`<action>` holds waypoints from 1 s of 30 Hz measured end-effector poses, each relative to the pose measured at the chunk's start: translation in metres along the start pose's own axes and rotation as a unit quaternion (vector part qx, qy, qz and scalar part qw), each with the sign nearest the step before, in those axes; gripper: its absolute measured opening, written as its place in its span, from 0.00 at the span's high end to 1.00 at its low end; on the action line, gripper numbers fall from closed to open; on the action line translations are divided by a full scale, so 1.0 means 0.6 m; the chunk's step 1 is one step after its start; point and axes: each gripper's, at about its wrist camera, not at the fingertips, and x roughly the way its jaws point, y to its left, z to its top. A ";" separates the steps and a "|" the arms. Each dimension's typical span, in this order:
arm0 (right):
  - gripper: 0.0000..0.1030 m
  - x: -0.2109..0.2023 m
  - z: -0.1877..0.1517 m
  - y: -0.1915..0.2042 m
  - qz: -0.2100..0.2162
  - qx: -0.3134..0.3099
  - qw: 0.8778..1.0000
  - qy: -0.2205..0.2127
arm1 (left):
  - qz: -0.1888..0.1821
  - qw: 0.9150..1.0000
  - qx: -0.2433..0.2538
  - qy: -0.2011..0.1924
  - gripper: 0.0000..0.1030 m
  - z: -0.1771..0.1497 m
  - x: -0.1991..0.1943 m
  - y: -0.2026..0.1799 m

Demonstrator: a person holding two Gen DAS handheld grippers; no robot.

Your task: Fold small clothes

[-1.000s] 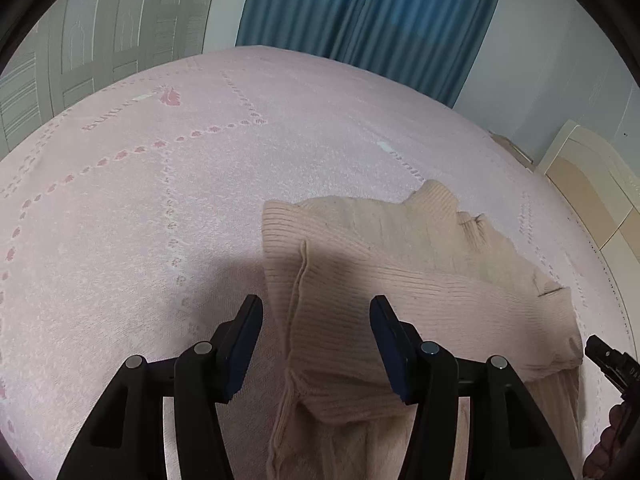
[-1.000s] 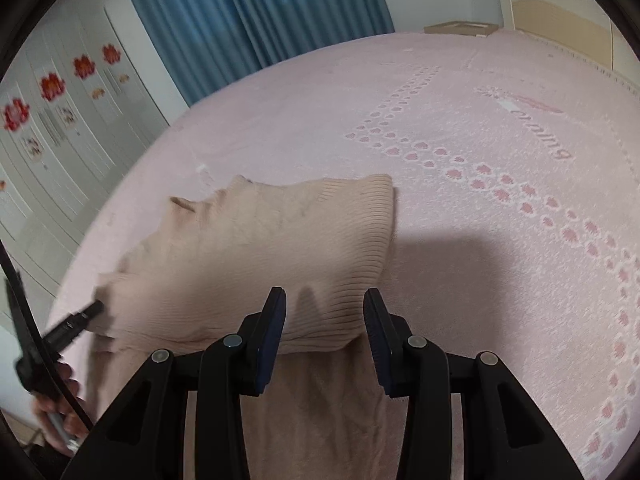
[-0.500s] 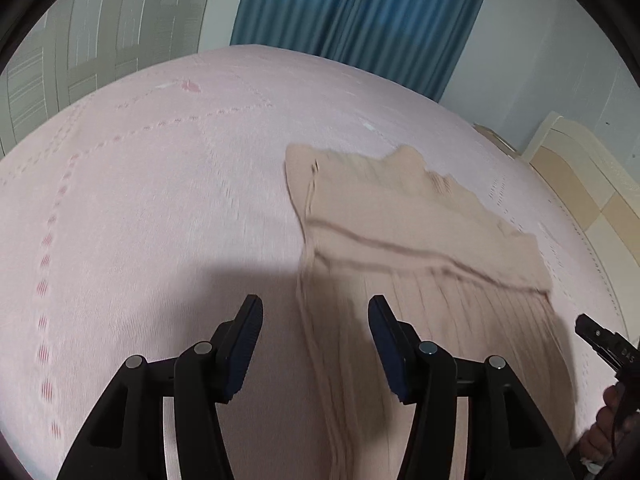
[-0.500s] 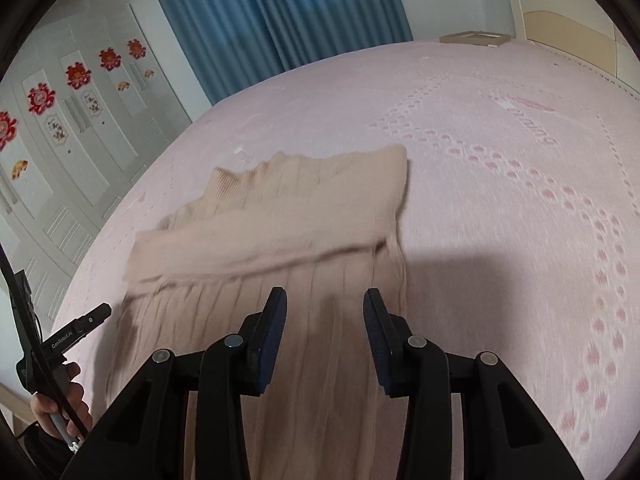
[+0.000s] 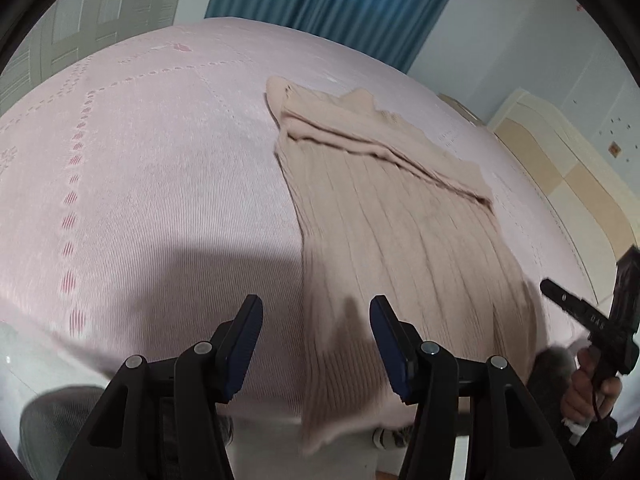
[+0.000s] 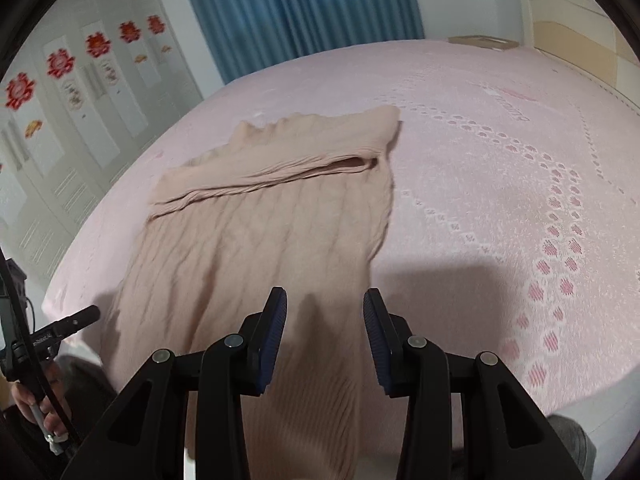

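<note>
Two grippers are mine, and both stand part open over the near end of the sweater (image 5: 400, 216). The jaws of my left gripper (image 5: 316, 344) have a gap between them with nothing in it; the sweater's left edge lies below, and the pads do not press it. The jaws of my right gripper (image 6: 325, 336) are a little narrower and also hold nothing; the cloth passes under them near its right edge. The sweater lies long on the pink bed (image 5: 140, 168), with ribs running toward me. Its far part is folded over in a band across the body. The near end hangs over the bed's edge and looks blurred. Behind the bed hangs a blue curtain (image 6: 296, 8).
</note>
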 end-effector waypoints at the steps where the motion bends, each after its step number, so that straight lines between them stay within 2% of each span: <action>1: 0.61 -0.009 -0.007 0.004 -0.003 -0.007 1.000 0.001 | -0.001 1.000 0.001 0.002 0.48 -0.006 -0.004 -0.002; 6: 0.61 -0.034 -0.038 0.006 -0.026 -0.026 0.999 0.010 | -0.004 1.000 0.008 0.020 0.49 -0.049 -0.019 -0.006; 8: 0.61 -0.038 -0.051 -0.002 -0.035 -0.020 0.999 0.018 | 0.001 0.999 0.013 0.030 0.50 -0.063 -0.019 -0.009; 11: 0.61 -0.039 -0.059 -0.014 -0.028 0.002 0.999 0.035 | 0.006 0.999 0.021 0.023 0.50 -0.066 -0.021 -0.018; 12: 0.61 -0.039 -0.061 -0.016 -0.030 0.007 0.999 0.040 | 0.009 0.999 0.022 0.027 0.51 -0.065 -0.017 -0.020; 14: 0.61 -0.039 -0.065 -0.016 -0.036 0.003 0.998 0.045 | 0.011 0.999 0.017 0.043 0.61 -0.066 -0.006 -0.020; 15: 0.61 -0.040 -0.067 -0.014 -0.036 0.000 0.998 0.046 | 0.011 0.999 0.012 0.051 0.63 -0.067 0.000 -0.019; 21: 0.61 -0.038 -0.082 -0.007 -0.041 -0.014 0.997 0.057 | 0.025 0.998 0.011 0.062 0.63 -0.069 0.018 -0.024; 30: 0.61 -0.004 -0.084 0.004 -0.025 -0.007 0.995 0.092 | 0.011 0.996 -0.015 0.092 0.62 -0.071 0.036 -0.014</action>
